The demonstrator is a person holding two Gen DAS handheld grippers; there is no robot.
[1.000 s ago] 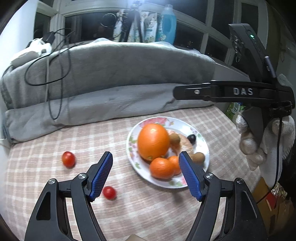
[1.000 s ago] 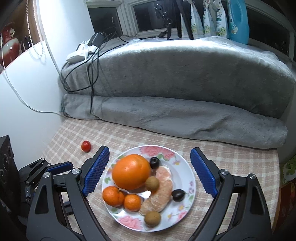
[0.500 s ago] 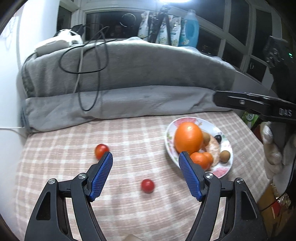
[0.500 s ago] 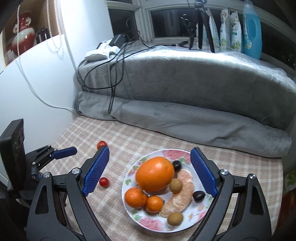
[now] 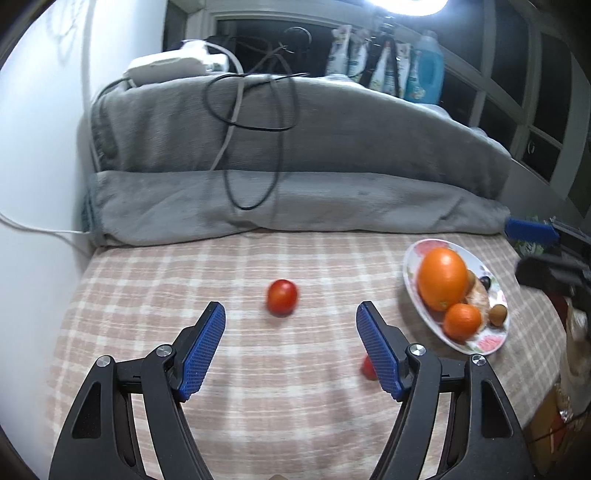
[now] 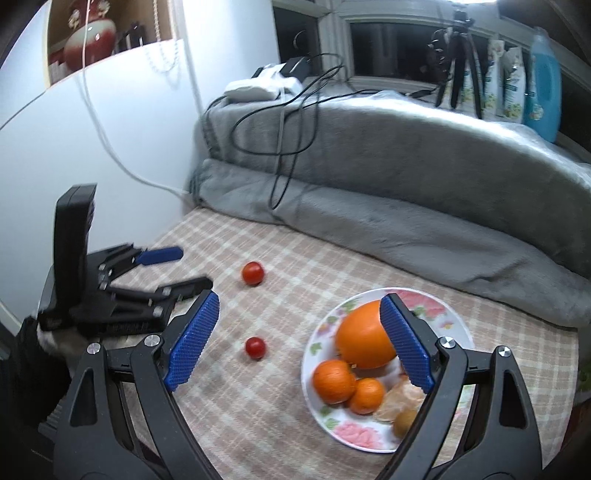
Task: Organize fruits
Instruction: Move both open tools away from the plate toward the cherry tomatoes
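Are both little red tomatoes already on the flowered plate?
No, both tomatoes lie on the checked cloth, left of the plate.

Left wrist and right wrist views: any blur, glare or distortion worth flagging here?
Left wrist view: blown-out lamp glare at the top edge, the farther tomato smeared by motion, fisheye bending the window frames. Right wrist view: the left tongs and the plate rim look soft, dark vignette in the corners.
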